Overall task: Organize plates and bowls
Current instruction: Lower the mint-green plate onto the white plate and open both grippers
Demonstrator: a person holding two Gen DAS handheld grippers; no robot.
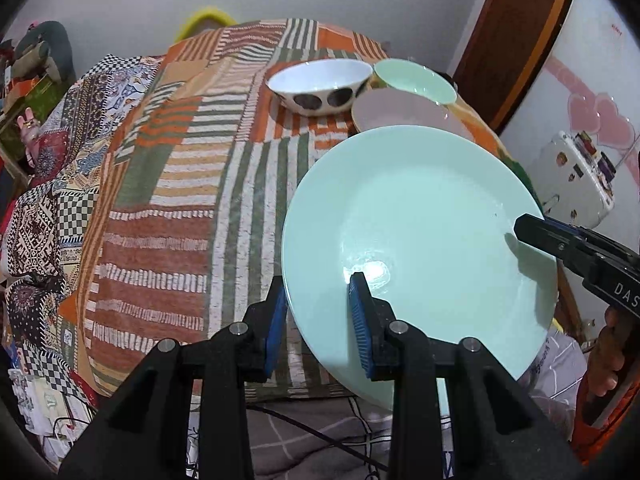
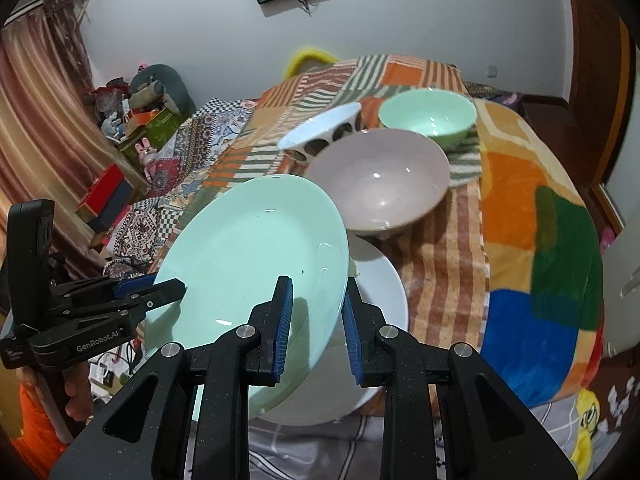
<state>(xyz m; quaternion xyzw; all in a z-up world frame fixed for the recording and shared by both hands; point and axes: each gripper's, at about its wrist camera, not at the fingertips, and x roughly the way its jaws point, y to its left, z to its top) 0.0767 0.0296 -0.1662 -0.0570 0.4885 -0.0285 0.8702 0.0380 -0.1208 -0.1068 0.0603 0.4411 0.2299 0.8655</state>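
A mint green plate (image 1: 420, 240) (image 2: 248, 264) hangs tilted over the table's near edge, held on two sides. My left gripper (image 1: 320, 320) (image 2: 160, 286) is shut on its near-left rim, one pad on top and one beneath. My right gripper (image 2: 318, 320) (image 1: 524, 228) is shut on the opposite rim. Under the plate's right side a white plate (image 2: 376, 292) lies flat on the cloth. Behind stand a mauve bowl (image 2: 380, 176) (image 1: 400, 114), a green bowl (image 2: 428, 114) (image 1: 416, 78) and a white bowl with dark spots (image 2: 320, 128) (image 1: 320, 84).
A striped patchwork cloth (image 1: 180, 184) (image 2: 532, 216) covers the table. A yellow chair back (image 2: 308, 58) shows behind it. Boxes and clutter (image 2: 132, 120) fill the left side, and a white fridge (image 1: 580, 176) stands to the right. A person's hand (image 2: 76, 396) holds the left gripper's handle.
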